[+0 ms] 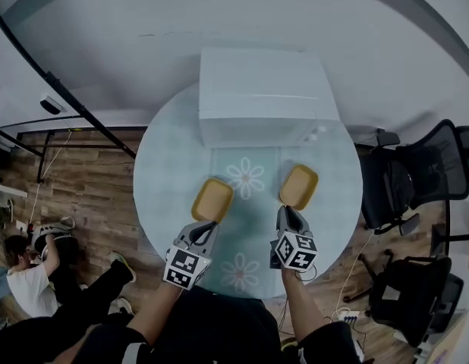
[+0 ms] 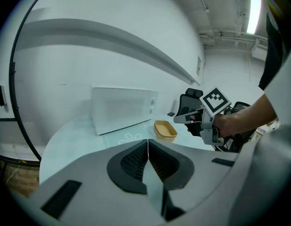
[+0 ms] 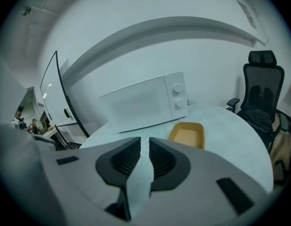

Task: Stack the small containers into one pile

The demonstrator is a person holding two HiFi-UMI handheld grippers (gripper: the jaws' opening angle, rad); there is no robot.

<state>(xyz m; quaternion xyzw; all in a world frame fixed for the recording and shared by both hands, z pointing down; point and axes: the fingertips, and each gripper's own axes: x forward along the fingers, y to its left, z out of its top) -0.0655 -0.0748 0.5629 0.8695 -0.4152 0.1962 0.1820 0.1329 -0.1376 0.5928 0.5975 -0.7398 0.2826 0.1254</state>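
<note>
Two shallow yellow containers lie apart on the round table (image 1: pixel 162 180). The left container (image 1: pixel 212 200) sits just ahead of my left gripper (image 1: pixel 207 226). The right container (image 1: pixel 298 186) sits just ahead of my right gripper (image 1: pixel 286 211). Neither gripper touches a container. In the left gripper view the left gripper (image 2: pixel 148 140) has its pads together and empty; the right container (image 2: pixel 165 130) and the right gripper (image 2: pixel 202 119) show beyond it, while the left container is hidden. In the right gripper view the right gripper (image 3: pixel 145 138) shows only a thin slit, empty, with the right container (image 3: pixel 187 135) ahead to the right.
A white microwave (image 1: pixel 261 97) stands at the back of the table, behind both containers. Black office chairs (image 1: pixel 417 177) stand off the table's right edge. A person (image 1: pixel 29 279) sits on the wooden floor at the left.
</note>
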